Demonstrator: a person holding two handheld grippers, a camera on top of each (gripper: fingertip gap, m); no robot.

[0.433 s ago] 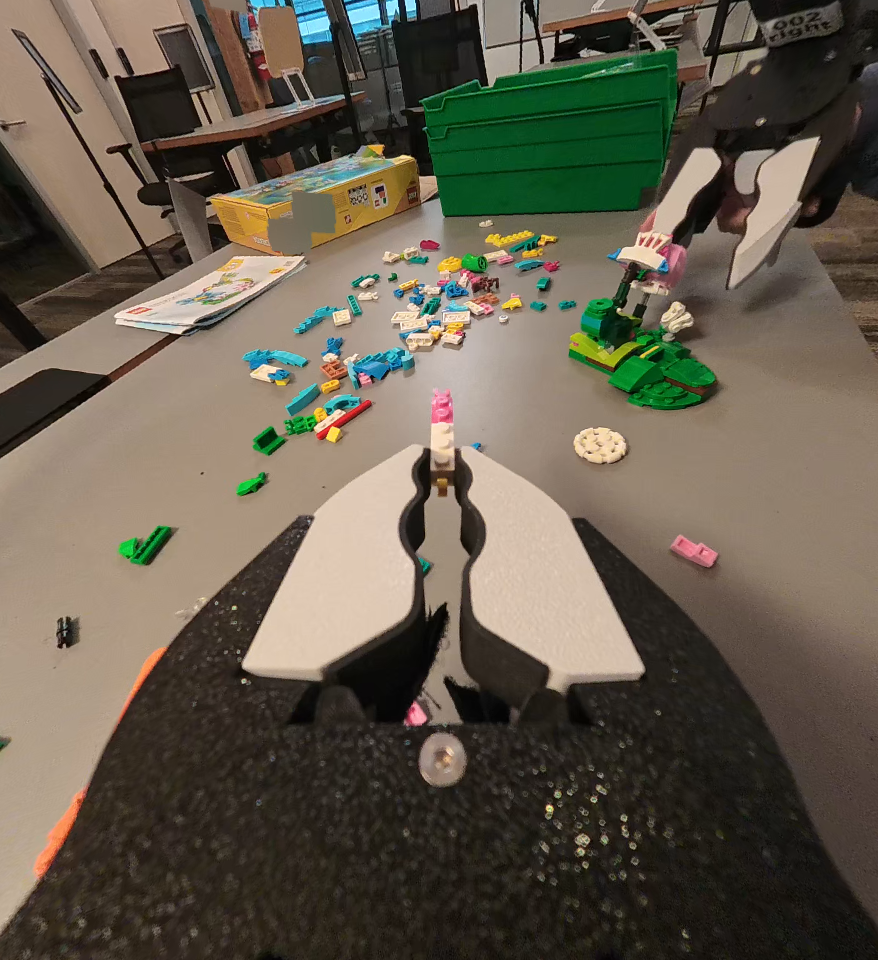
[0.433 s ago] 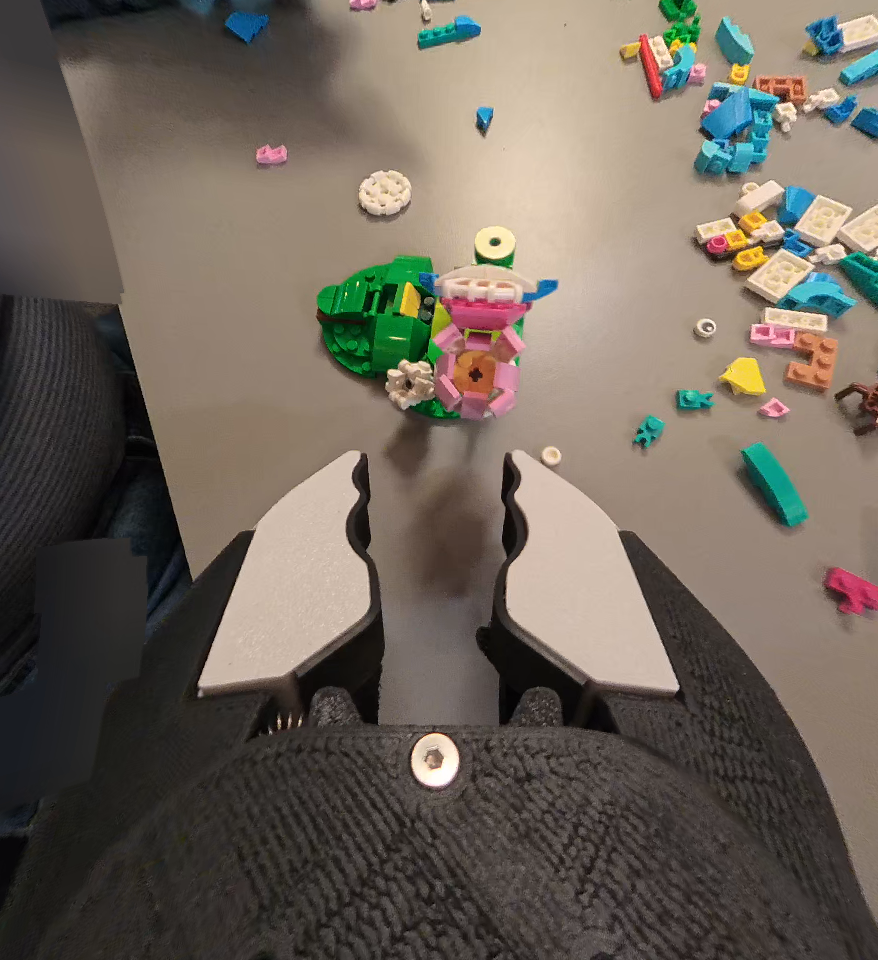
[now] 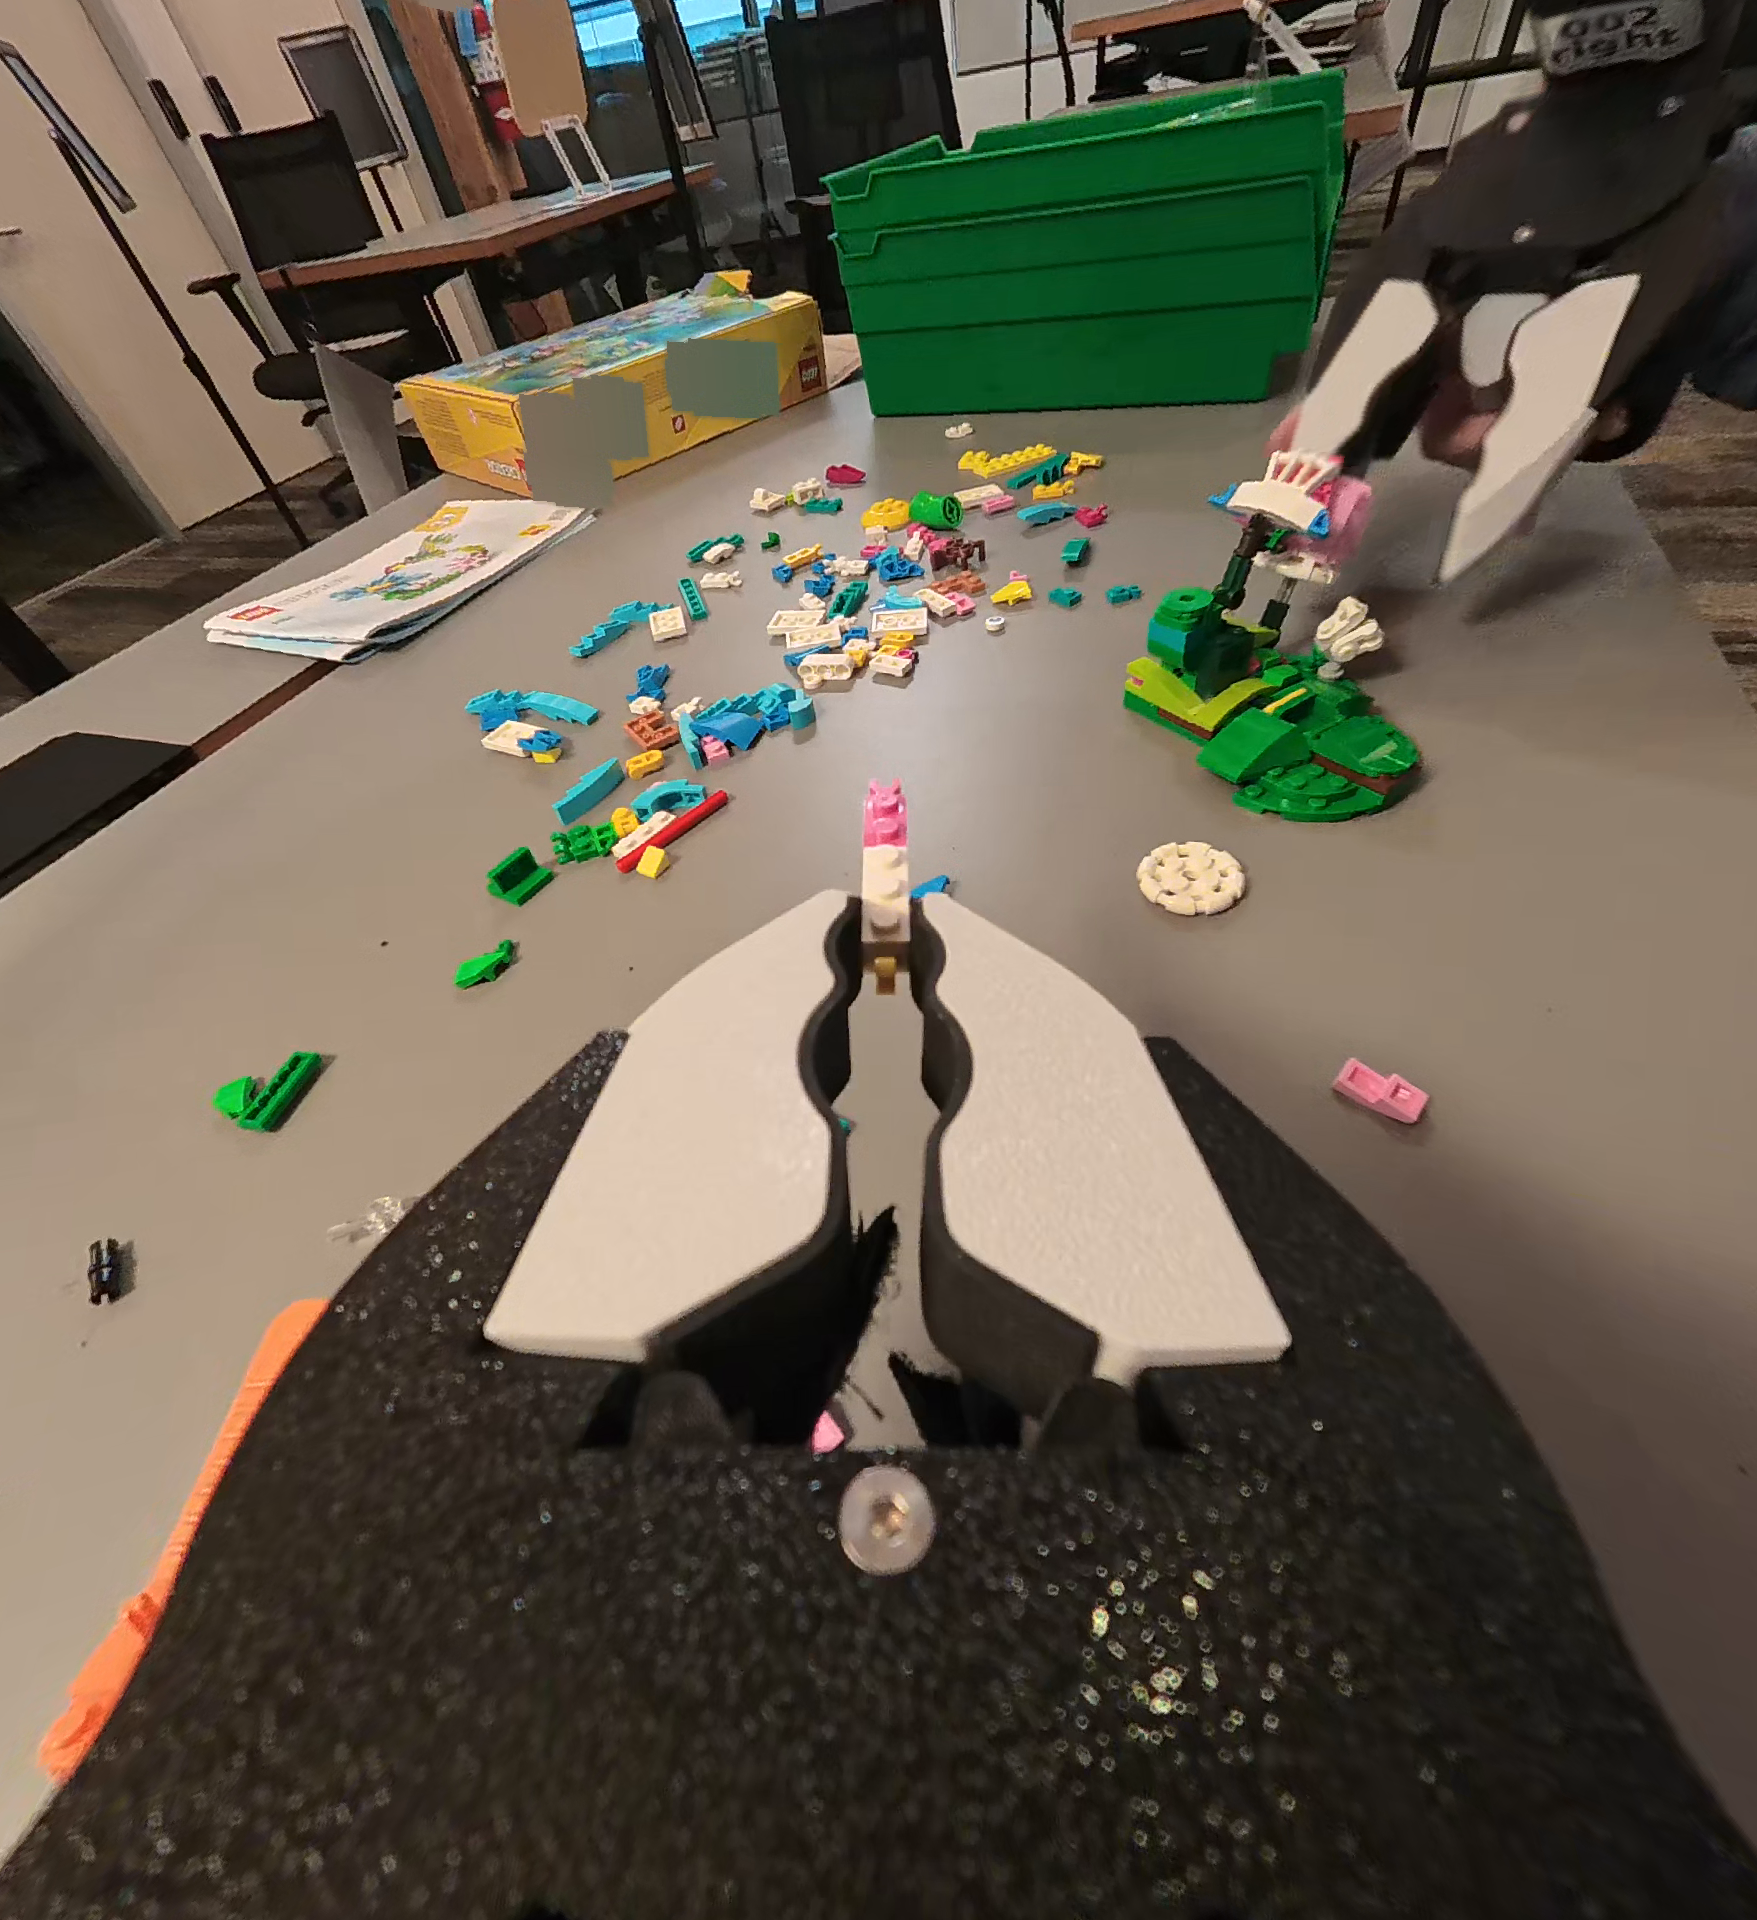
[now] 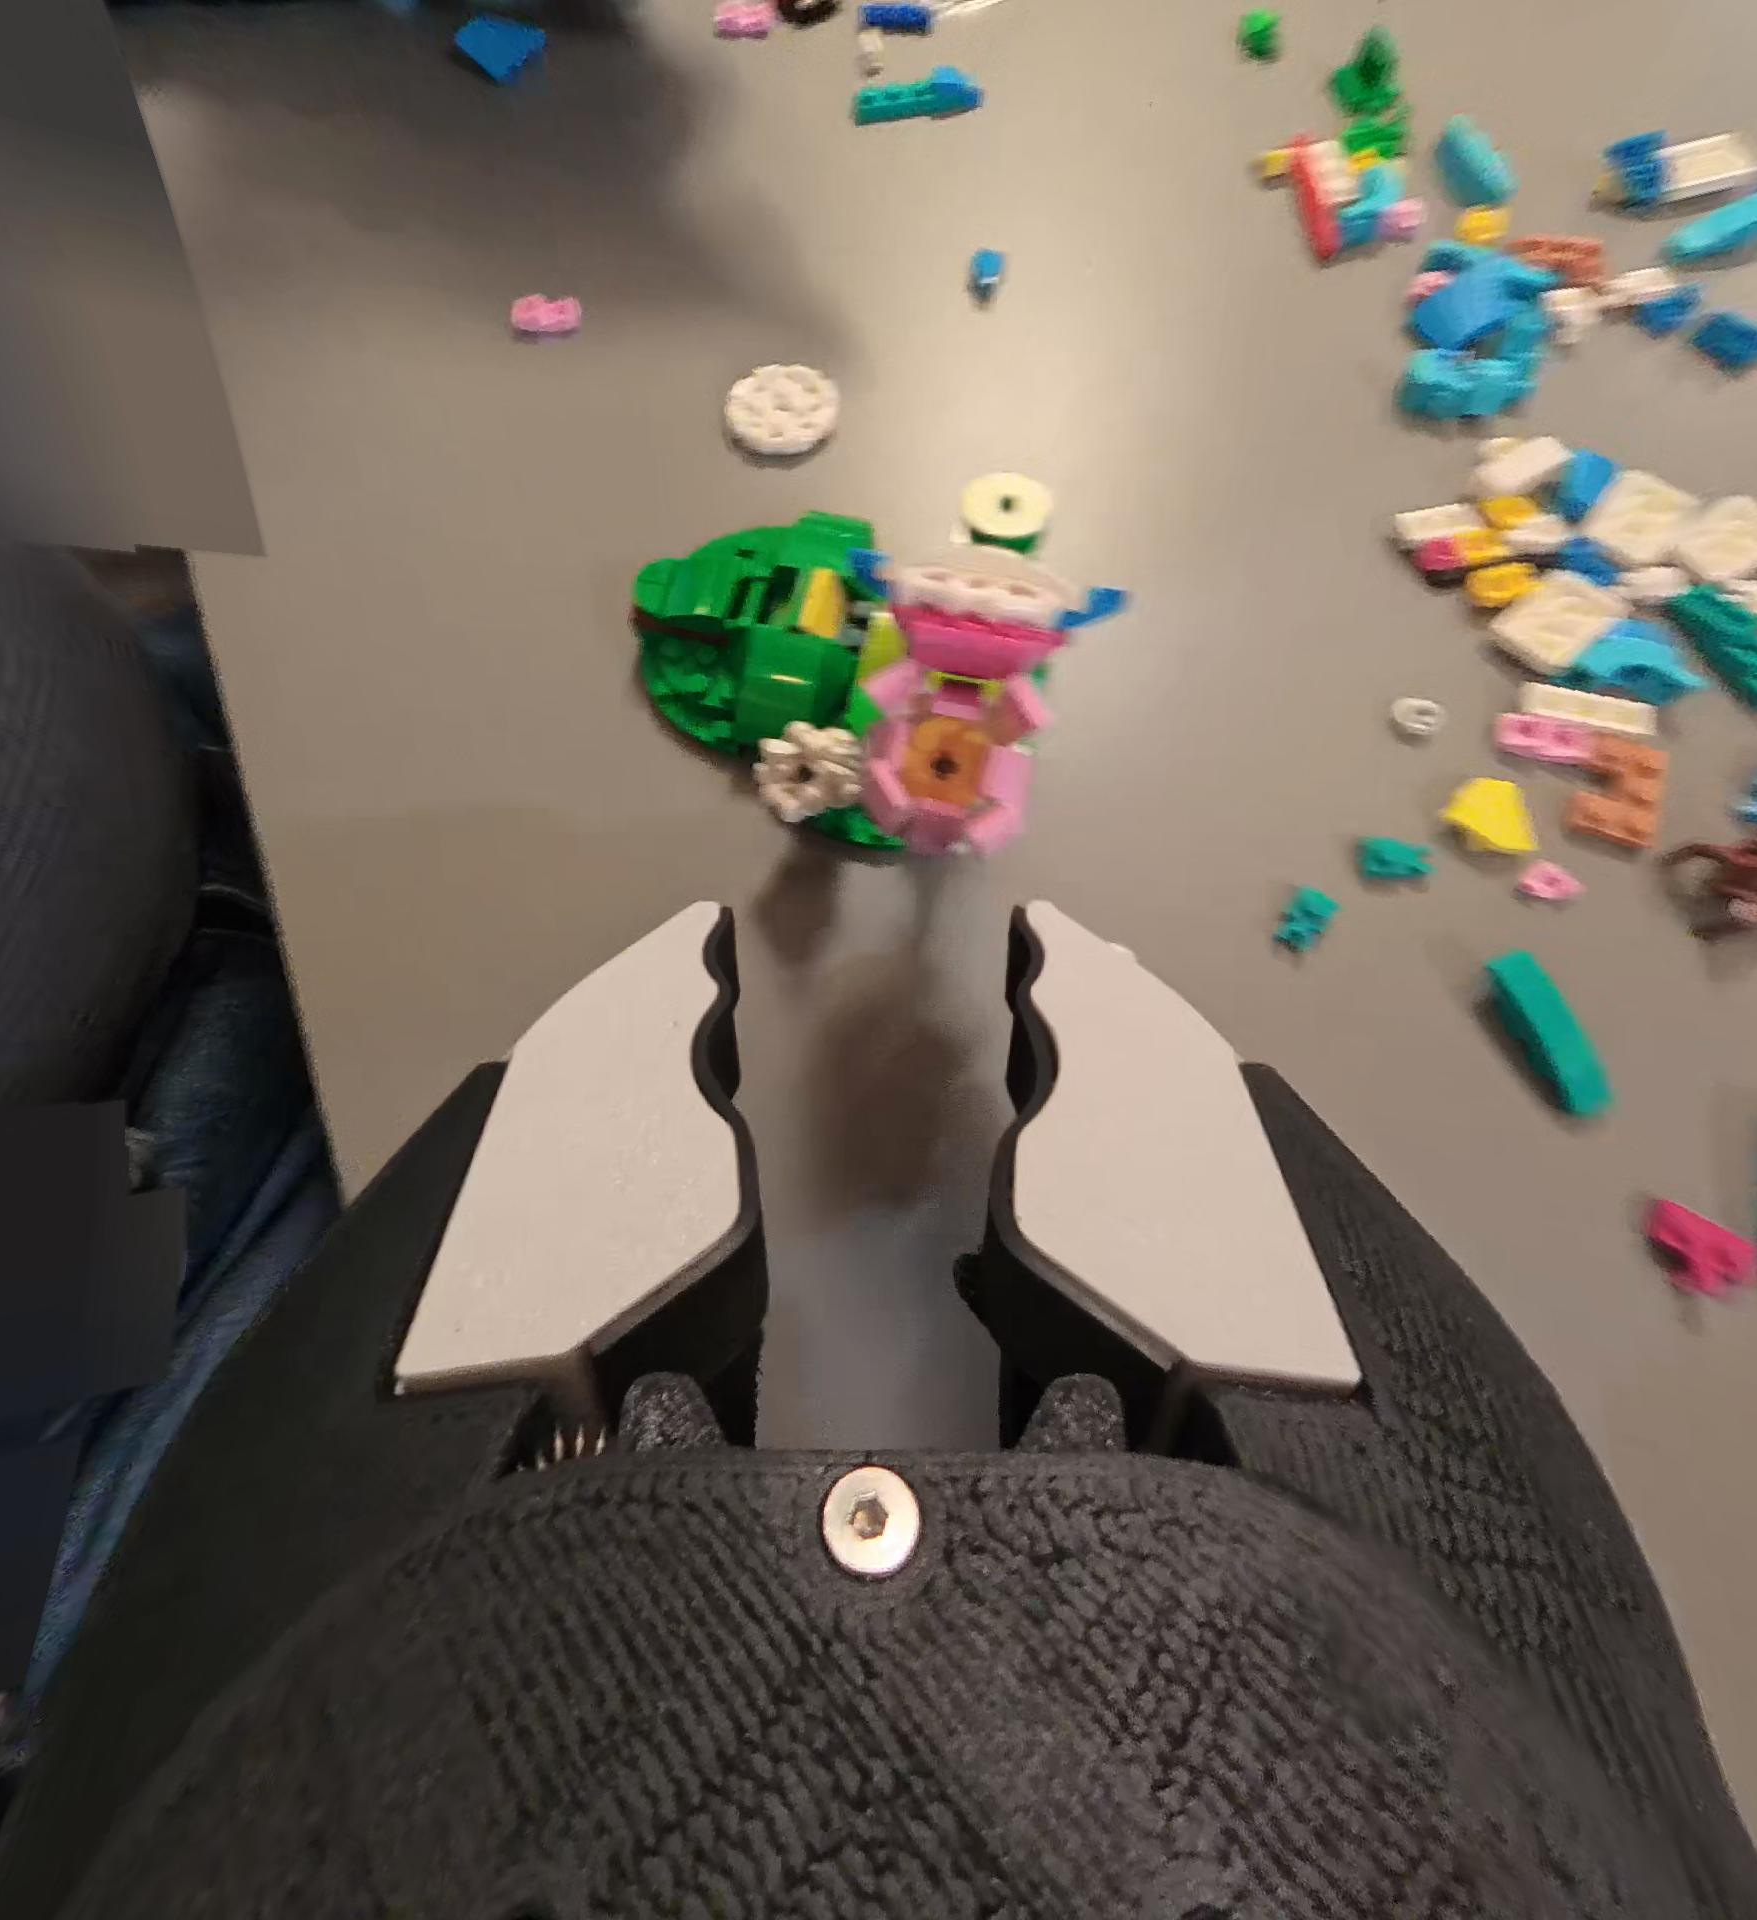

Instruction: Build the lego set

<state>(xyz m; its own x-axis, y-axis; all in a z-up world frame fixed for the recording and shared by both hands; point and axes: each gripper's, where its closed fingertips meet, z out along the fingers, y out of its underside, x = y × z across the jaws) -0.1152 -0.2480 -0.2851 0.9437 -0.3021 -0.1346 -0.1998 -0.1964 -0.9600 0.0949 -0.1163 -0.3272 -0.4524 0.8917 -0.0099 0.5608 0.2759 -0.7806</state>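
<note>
Left tongs [image 3: 886,914] sit pinched nearly closed at frame centre, while right tongs [image 4: 872,925] gape wide, lower centre.

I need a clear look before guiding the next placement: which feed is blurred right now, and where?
Right wrist view: motion-smeared across the loose bricks and flower model, though the open right hand-held gripper stays sharp. Left wrist view: crisp on the pink-and-white stack in the left hand-held gripper; only the far gripper is blurred.
</note>
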